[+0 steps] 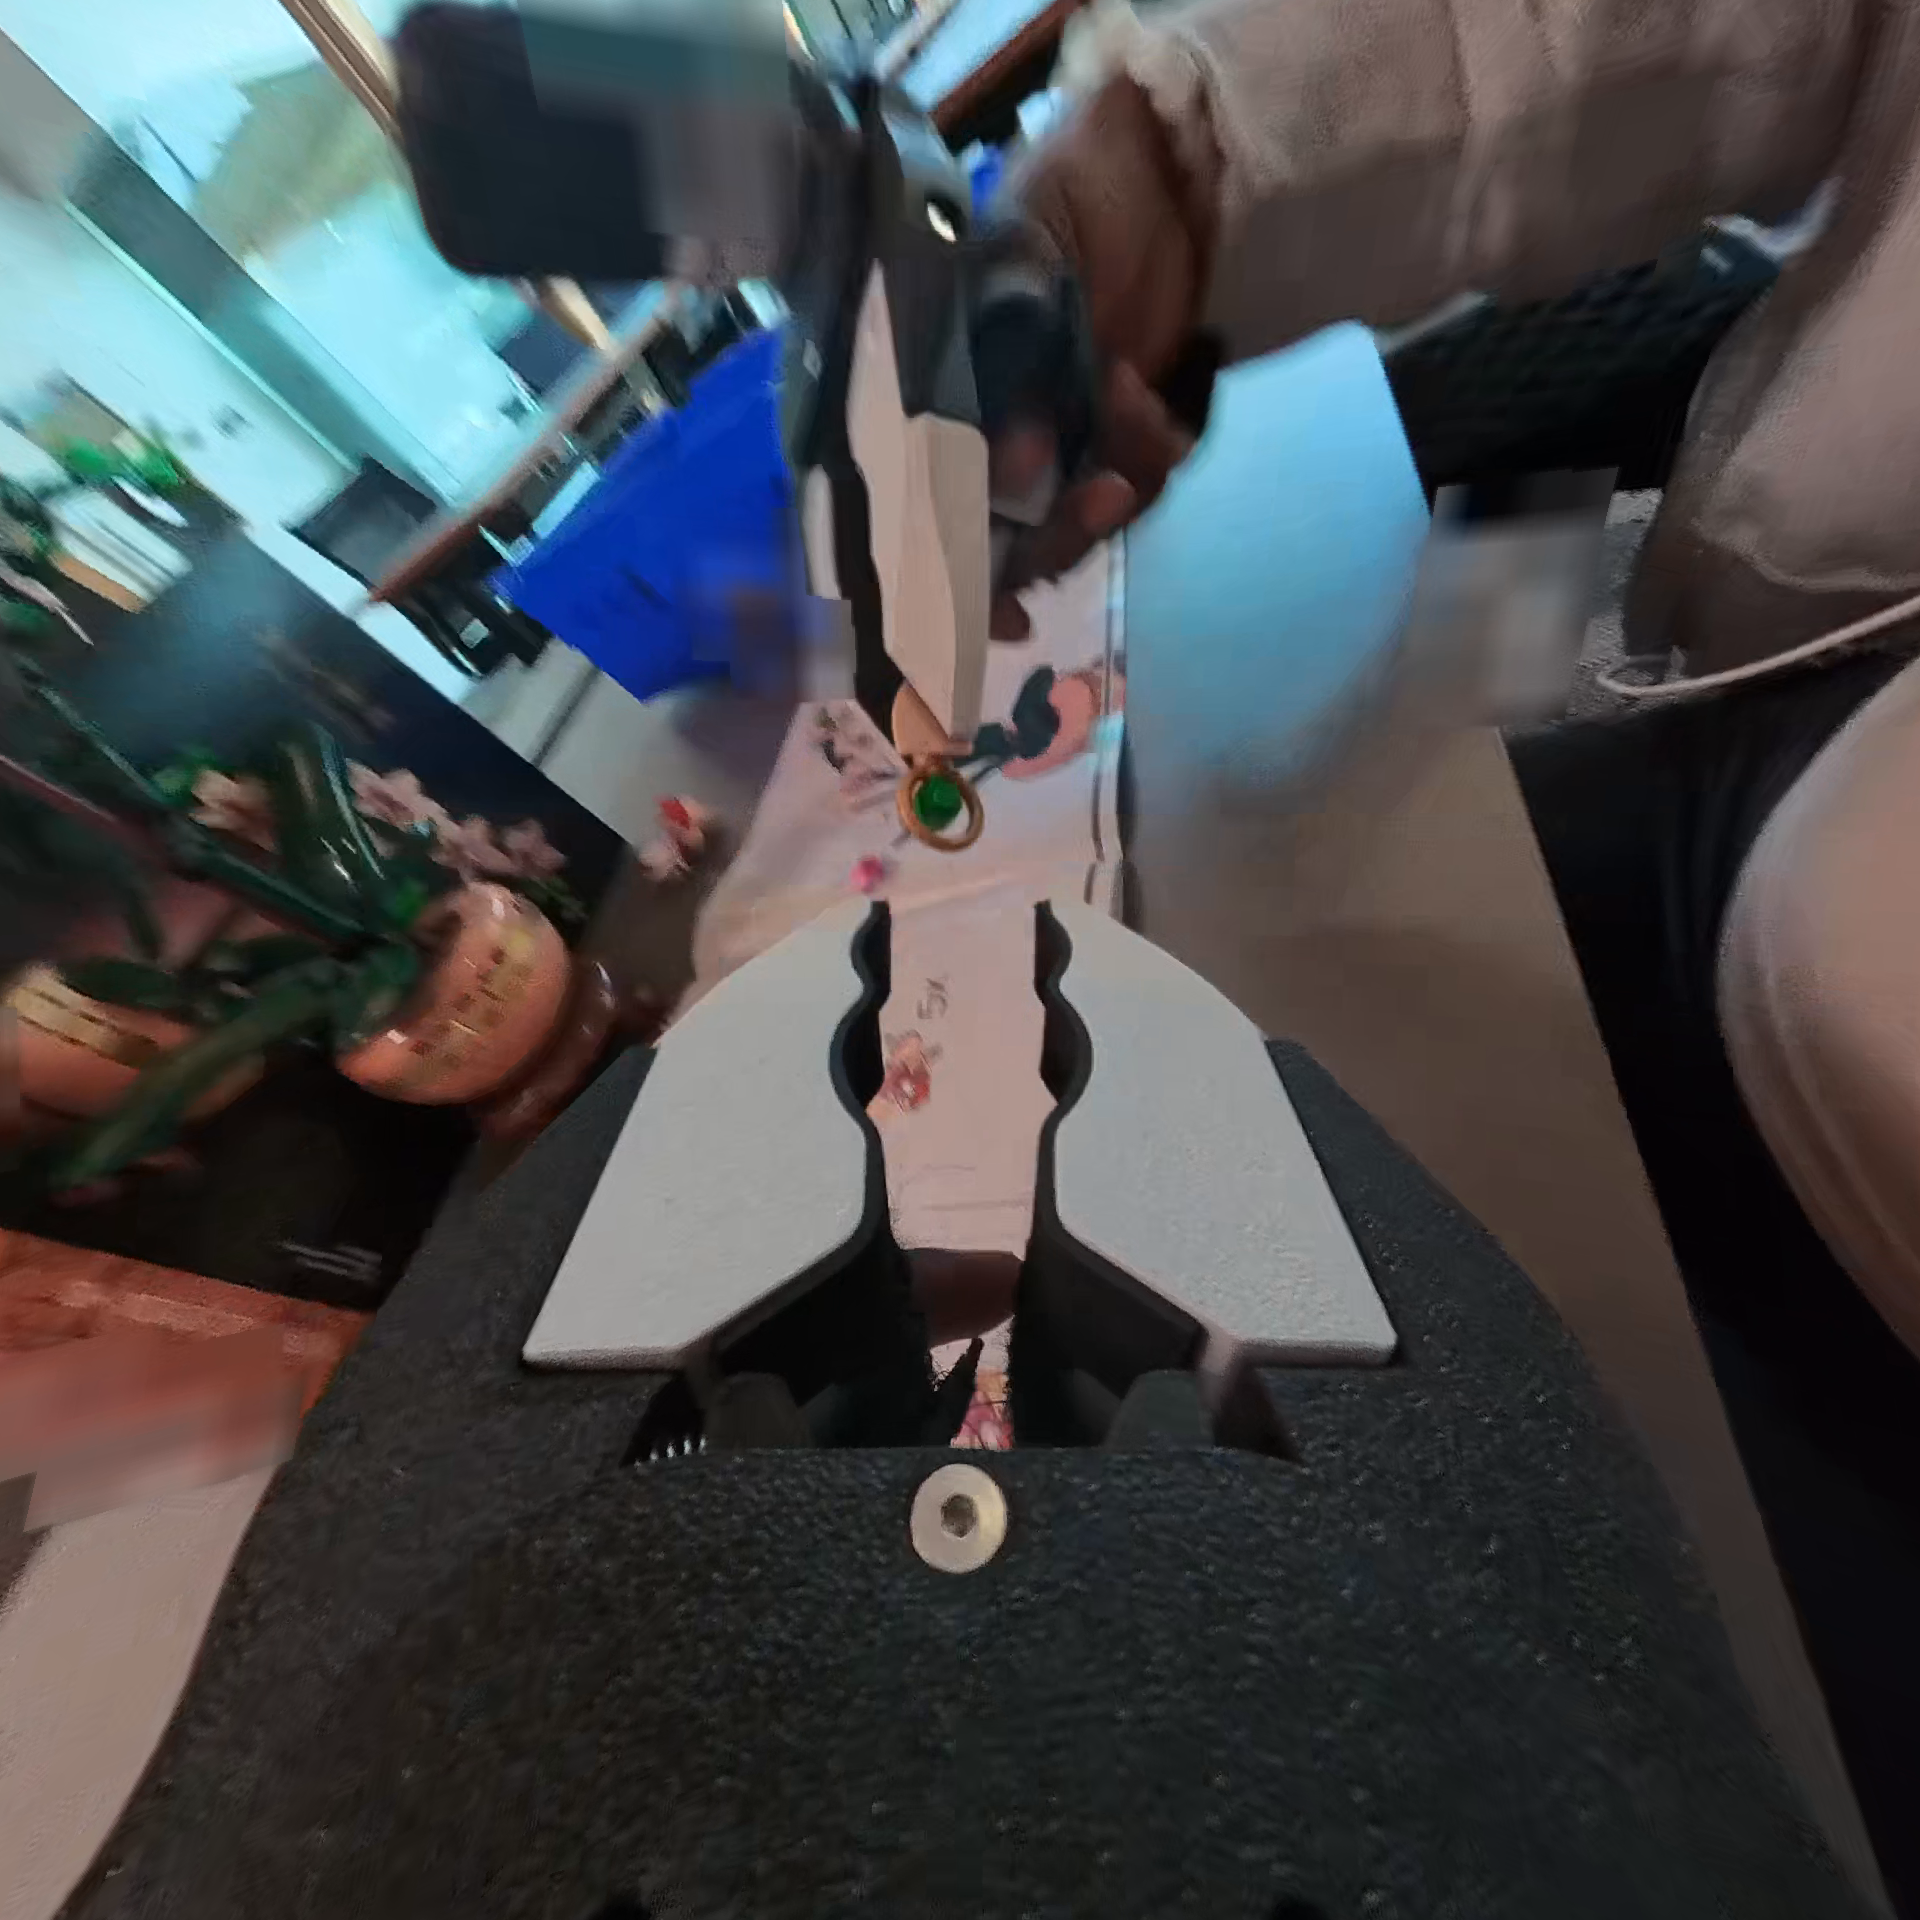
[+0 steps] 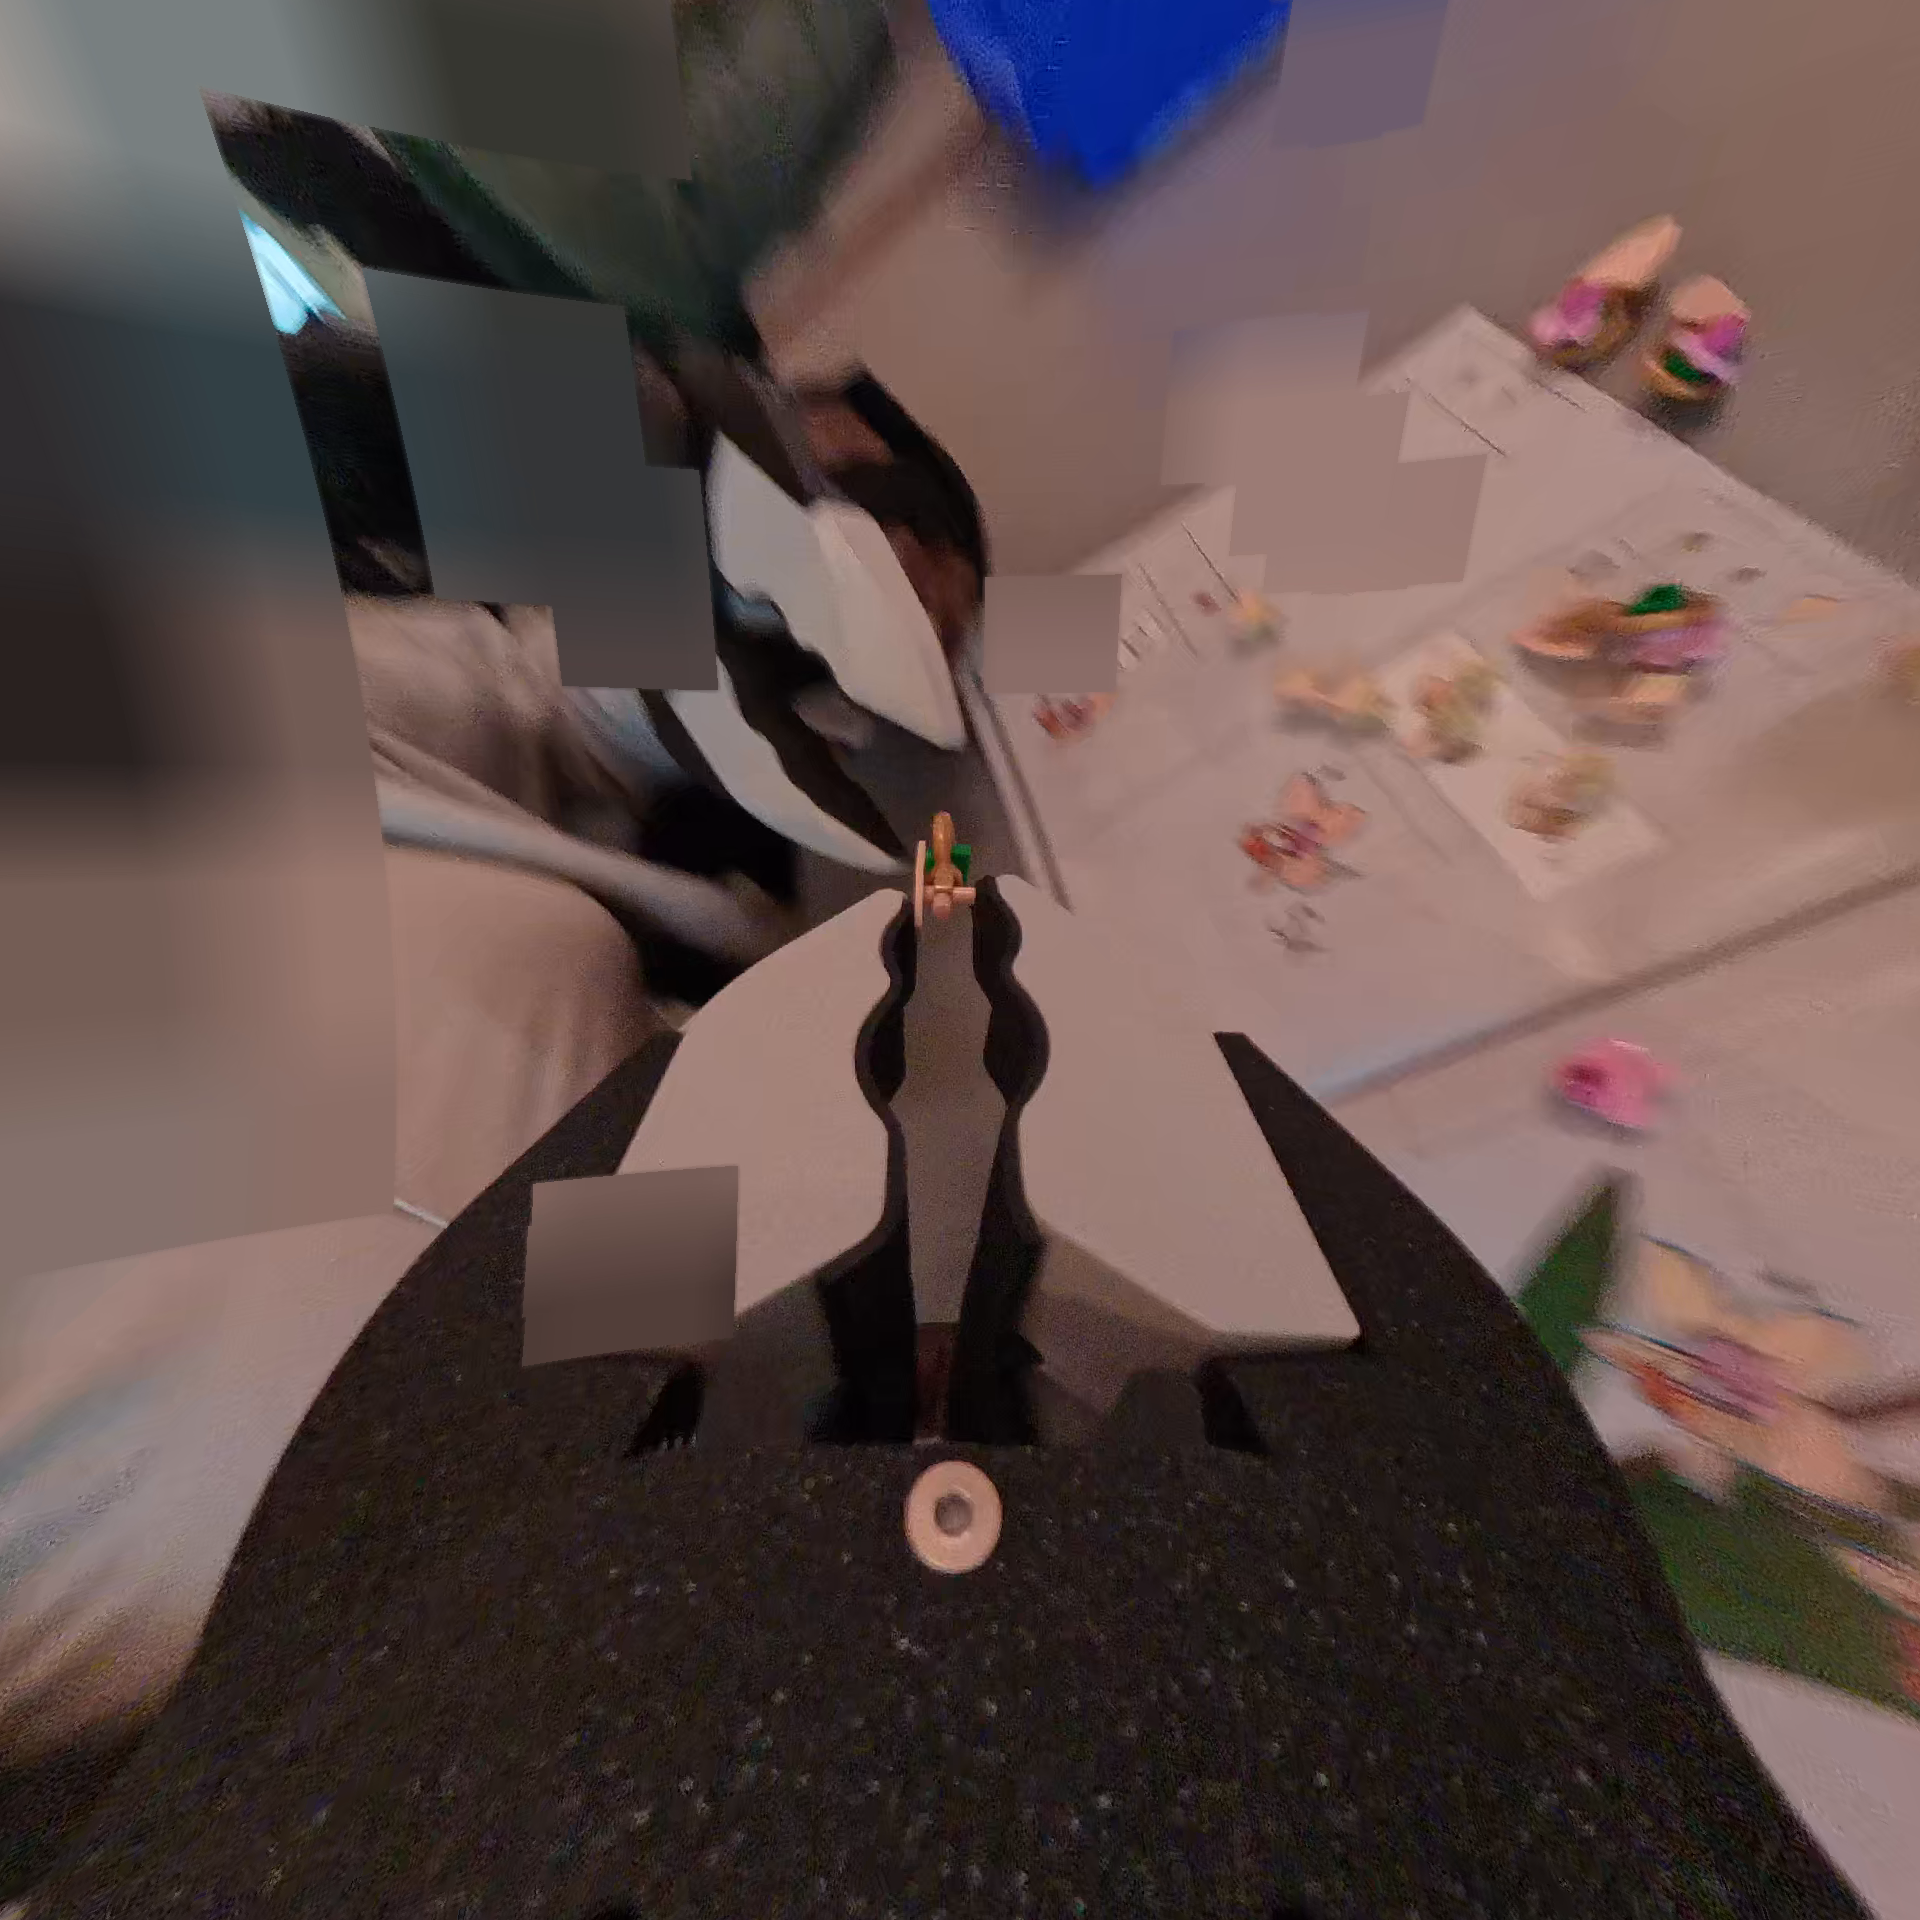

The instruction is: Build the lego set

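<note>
My right gripper (image 2: 945, 899) is shut at its tips on a small tan ring piece with a green stud (image 2: 943, 871), held in the air. In the left wrist view the right gripper (image 1: 935, 727) comes down from above, and the tan and green piece (image 1: 940, 812) hangs just beyond my left fingertips. My left gripper (image 1: 961, 925) is open and empty, pointing at the piece from a short distance. It also shows in the right wrist view (image 2: 925, 800), facing the piece. The instruction booklet (image 1: 971, 1143) lies on the table below.
A Lego box with a potted flower picture (image 1: 457, 1029) lies to the left. Several small pink and tan flower builds (image 2: 1621, 623) sit on the booklet (image 2: 1164, 790), two more (image 2: 1642, 322) behind it, a loose pink piece (image 2: 1610, 1081) in front. A blue bin (image 1: 665, 520) stands behind. Only a small space, under 4 cm, lies between the two pairs of fingers.
</note>
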Demonstrator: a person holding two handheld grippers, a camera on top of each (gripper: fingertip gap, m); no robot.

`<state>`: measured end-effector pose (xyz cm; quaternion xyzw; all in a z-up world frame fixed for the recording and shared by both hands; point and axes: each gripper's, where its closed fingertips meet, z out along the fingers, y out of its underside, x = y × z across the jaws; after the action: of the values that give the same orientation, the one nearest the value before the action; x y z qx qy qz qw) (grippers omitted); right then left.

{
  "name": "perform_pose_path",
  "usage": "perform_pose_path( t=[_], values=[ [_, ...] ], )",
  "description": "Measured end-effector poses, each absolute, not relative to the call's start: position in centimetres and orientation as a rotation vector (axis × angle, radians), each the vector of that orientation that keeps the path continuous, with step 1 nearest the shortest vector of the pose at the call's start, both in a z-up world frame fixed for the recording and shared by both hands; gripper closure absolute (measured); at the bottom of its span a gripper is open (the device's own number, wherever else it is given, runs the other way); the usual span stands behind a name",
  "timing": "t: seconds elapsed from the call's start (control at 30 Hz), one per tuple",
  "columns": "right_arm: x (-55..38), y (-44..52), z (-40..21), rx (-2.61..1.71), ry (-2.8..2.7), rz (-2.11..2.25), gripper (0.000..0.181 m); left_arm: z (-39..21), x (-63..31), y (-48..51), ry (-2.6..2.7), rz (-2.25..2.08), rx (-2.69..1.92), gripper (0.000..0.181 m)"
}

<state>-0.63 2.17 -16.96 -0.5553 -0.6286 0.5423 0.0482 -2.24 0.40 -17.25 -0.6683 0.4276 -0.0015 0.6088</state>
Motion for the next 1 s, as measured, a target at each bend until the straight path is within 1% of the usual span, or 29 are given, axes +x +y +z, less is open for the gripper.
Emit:
perform_pose_path(
  t=[0.07,0.1,0.23,0.37,0.57,0.83,1.0],
  values=[
    [-0.7,3.8,-18.3,-1.668,-2.173,1.292,0.171,-18.1,-2.9,0.5,0.966,-0.037,-1.607,0.155],
    [-0.8,3.7,-18.4,-1.632,-2.294,1.215,0.171,-18.4,-3.0,0.4,0.970,-0.062,-1.623,0.155],
    [-1.1,2.9,-19.8,-1.582,-2.689,1.035,0.171,-19.3,-2.9,-0.2,0.992,-0.161,-1.651,0.156],
    [-1.8,2.9,-21.5,-1.663,-2.843,1.048,0.171,-19.5,-2.8,-0.7,1.027,-0.207,-1.645,0.156],
    [-3.1,4.5,-23.0,-1.780,-2.785,1.040,0.170,-19.4,-2.4,-1.5,1.071,-0.248,-1.605,0.158],
    [-4.7,6.0,-23.4,-1.649,-2.710,0.913,0.163,-19.9,-2.1,-1.8,1.115,-0.250,-1.612,0.158],
    [-5.9,6.1,-22.2,-1.539,-2.590,0.950,0.158,-19.8,-2.0,-1.9,1.120,-0.249,-1.601,0.158]
  ],
)
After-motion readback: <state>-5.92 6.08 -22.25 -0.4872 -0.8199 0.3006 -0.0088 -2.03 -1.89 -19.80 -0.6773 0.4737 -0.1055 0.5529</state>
